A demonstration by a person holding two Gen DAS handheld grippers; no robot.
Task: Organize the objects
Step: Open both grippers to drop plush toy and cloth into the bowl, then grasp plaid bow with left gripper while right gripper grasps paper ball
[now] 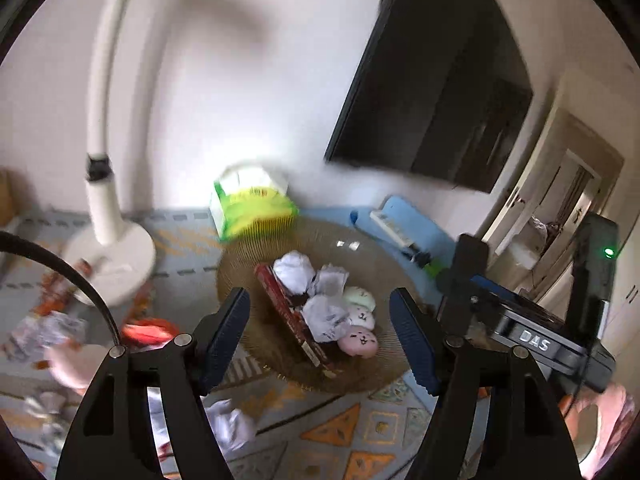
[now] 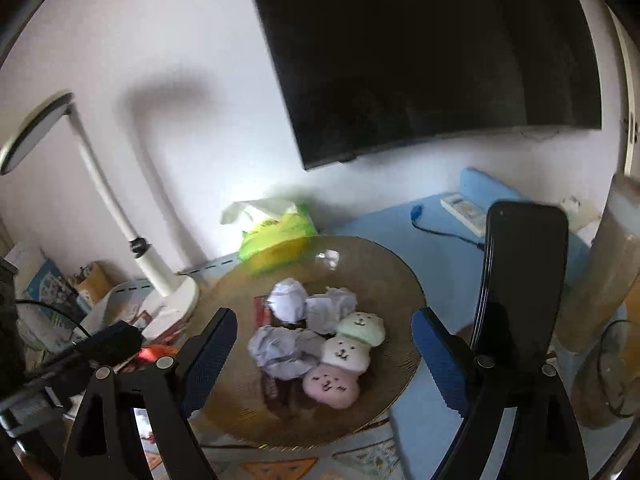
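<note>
We take the round plate [image 2: 400,280] as our landmark: a wide, shallow dish of amber ribbed glass, fine ridges running out to its rim. Both grippers hover above its near edge, neither touching anything. The left gripper [image 1: 320,340] has its fingers spread wide and empty, and the right gripper [image 2: 324,360] is likewise wide apart with nothing between its pads.

Piled in the plate's middle are crumpled paper balls [image 2: 286,300], white and sharply creased, light and springy by the look of them. Against their right side sit three soft rounded plush toys with drawn faces: green [image 2: 360,326] farthest back, white [image 2: 346,354] in the middle, pink [image 2: 330,386] nearest us. Under the pile lies a flat red packet [image 1: 288,312], glossy and tilted on edge.

Behind the plate stands a green and white tissue pack [image 2: 280,228], and to its left a white lamp base [image 2: 176,300]. More crumpled paper and wrappers lie left of the plate.

We judge the step in hand to be choosing one item. To do it well, we should come straight down over a single piece, close gently since the plush yields, and keep the fingertips off the glass so the dish does not slide
</note>
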